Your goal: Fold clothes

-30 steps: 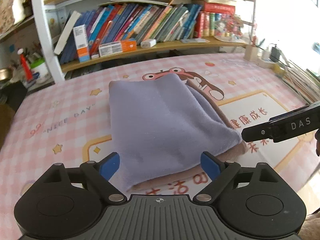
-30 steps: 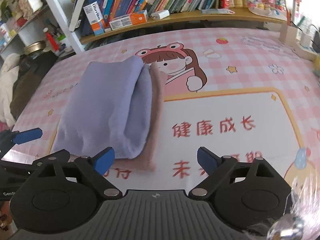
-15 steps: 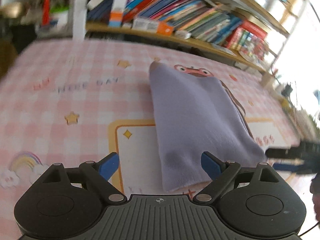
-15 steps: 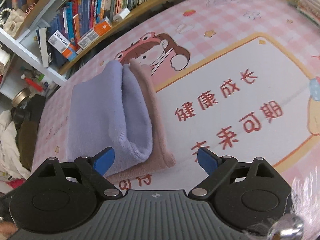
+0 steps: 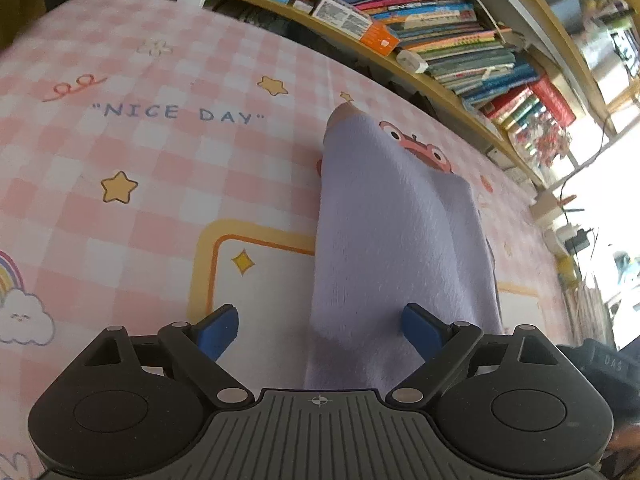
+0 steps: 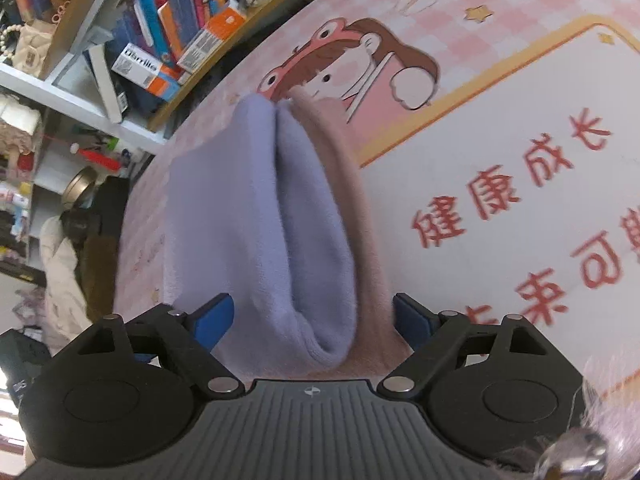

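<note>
A folded cloth [image 5: 400, 240], lavender on top with a pink layer beneath, lies on the pink checked cartoon mat [image 5: 140, 208]. My left gripper [image 5: 320, 330] is open and low at the cloth's near end; the cloth's near left corner lies between its blue fingertips [image 5: 218, 330]. In the right wrist view the same cloth [image 6: 240, 220] shows its doubled lavender fold and a pink edge [image 6: 360, 208] on the right. There my right gripper [image 6: 313, 320] is open, with the near end of the fold between its fingers. Nothing is gripped.
A bookshelf [image 5: 420, 28] packed with books runs along the mat's far side. Chargers and a power strip [image 5: 568, 236] sit at the far right. Off the mat's left edge are a pale coat [image 6: 60, 272], a metal bowl [image 6: 80, 188] and shelf clutter.
Both grippers have moved down and in toward the cloth's near end, and both views have rolled. The cloth now reaches between each pair of fingers. It has not shifted.
</note>
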{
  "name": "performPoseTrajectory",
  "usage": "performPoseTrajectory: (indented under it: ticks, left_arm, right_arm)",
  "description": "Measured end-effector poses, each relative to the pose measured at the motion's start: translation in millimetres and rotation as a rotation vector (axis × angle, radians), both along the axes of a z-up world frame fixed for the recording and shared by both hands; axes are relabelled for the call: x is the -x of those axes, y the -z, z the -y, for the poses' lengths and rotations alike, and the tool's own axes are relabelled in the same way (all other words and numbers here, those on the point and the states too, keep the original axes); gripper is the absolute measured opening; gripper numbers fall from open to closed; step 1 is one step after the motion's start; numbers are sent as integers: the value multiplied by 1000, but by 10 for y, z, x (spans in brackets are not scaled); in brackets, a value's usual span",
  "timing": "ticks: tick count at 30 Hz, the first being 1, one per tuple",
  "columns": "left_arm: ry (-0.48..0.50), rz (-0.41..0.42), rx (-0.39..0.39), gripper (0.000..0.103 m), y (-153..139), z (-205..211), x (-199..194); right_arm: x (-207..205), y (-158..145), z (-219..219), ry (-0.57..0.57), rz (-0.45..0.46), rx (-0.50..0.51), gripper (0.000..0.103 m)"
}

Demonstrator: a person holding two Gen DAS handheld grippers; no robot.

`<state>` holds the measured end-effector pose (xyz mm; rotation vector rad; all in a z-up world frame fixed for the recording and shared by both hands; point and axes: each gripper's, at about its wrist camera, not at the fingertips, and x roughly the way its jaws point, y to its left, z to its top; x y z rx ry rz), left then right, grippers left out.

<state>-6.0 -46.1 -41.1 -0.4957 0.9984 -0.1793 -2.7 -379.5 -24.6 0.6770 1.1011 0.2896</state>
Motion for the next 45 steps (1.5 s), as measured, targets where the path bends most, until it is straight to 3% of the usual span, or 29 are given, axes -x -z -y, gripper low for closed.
performPoseTrajectory:
  ticks: [3,5,7,8,10,12,14,16,18,19,23,25,27,30,35,38,40,45]
  left_arm:
    - [-9,-9,9,93,30,19,-26]
    - [-13,-7,12,93,33,25,-41]
    - [-19,-4,17,91,40,35,-58]
    - [-22,-3,21,90,43,42,-65]
    - [-23,-3,54,80,56,55,-74]
    - [-20,0,94,56,48,71,-66]
    - [-1,27,44,52,-28,155,-50]
    - [36,66,-55,48,-135,284,-31]
    - [71,91,-131,47,-192,381,-20]
    - [81,93,-146,47,-199,395,-25]
    - [61,70,-91,52,-167,273,-40]
    - [56,58,-75,58,-146,226,-46]
    - [45,44,-60,68,-106,206,-57]
    - [23,17,9,71,-16,122,-77]
    - [5,-4,109,69,104,35,-98]
    - [23,-2,134,55,118,52,-119]
    - [37,12,97,51,72,102,-127]
    - [81,70,-25,47,-82,230,-73]
  right_arm:
    - [-50,-8,-32,-28,9,5,83]
    - [-77,-3,-40,-43,13,15,77]
    - [-96,6,-50,-57,16,32,57]
    - [-102,11,-56,-63,17,44,54]
    - [-106,24,-74,-74,17,43,45]
    - [-92,-16,-127,-98,41,79,40]
    - [-30,-176,-268,-161,142,182,33]
    - [67,-365,-446,-245,279,295,28]
    - [165,-485,-586,-321,397,358,28]
    - [179,-491,-621,-339,408,379,28]
    - [43,-316,-404,-251,267,300,33]
    - [13,-202,-230,-172,182,210,46]
    - [-5,-94,-82,-102,105,126,52]
    - [-24,11,-9,-53,42,38,55]
    - [-64,72,-5,-24,33,-39,57]
    - [-122,51,-126,-71,37,-4,42]
    - [-124,-17,-215,-110,65,51,35]
    - [131,-349,-592,-306,330,316,31]
